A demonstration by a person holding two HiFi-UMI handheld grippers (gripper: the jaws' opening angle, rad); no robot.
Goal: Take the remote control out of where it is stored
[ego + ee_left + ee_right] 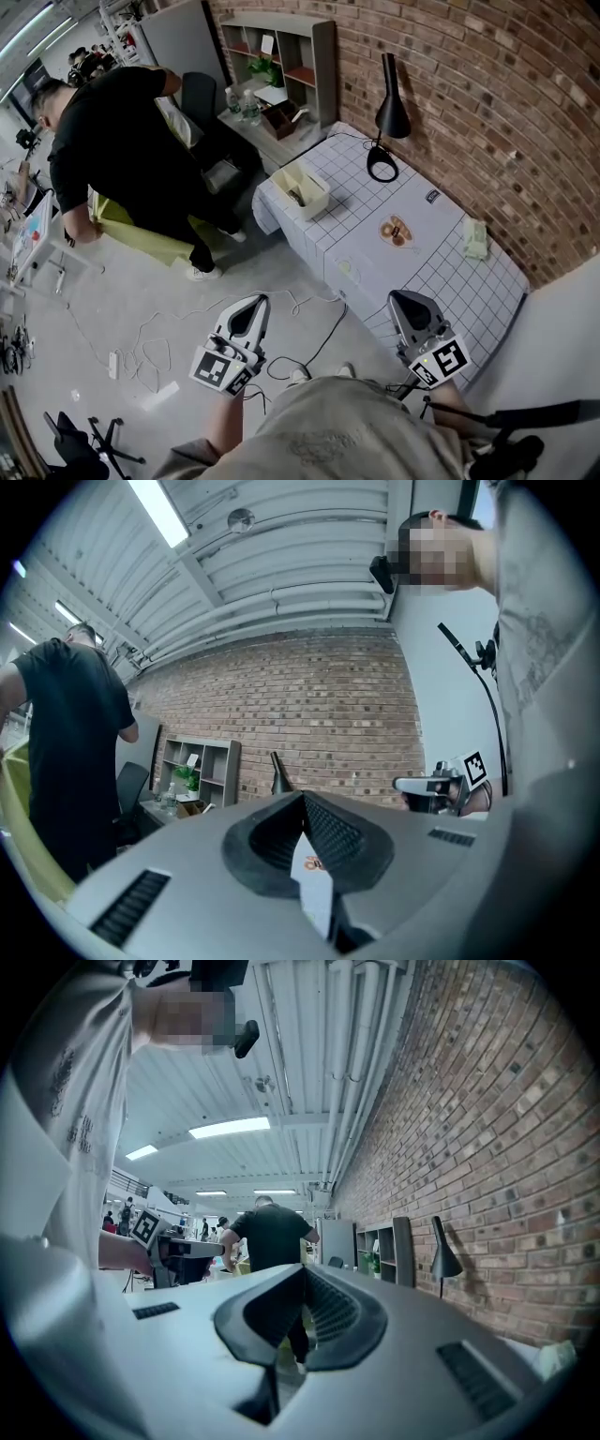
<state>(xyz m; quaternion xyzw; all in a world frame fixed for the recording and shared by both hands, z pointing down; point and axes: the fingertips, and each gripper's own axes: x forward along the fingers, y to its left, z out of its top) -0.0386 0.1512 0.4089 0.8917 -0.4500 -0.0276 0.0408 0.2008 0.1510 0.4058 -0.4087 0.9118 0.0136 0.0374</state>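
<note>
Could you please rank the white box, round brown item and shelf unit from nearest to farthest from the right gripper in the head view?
1. Round brown item, on the table, just ahead of the right gripper.
2. White box, at the table's far left edge.
3. Shelf unit, against the brick wall beyond the table.

Table (pixel 412 277) in a white grid cloth: black desk lamp (pixel 382 161) at the far wall-side corner, open cream box (pixel 300 191) at the other far corner, round brown item (pixel 397 231) mid-table, pale green bundle (pixel 475 239) by the wall edge.
</note>
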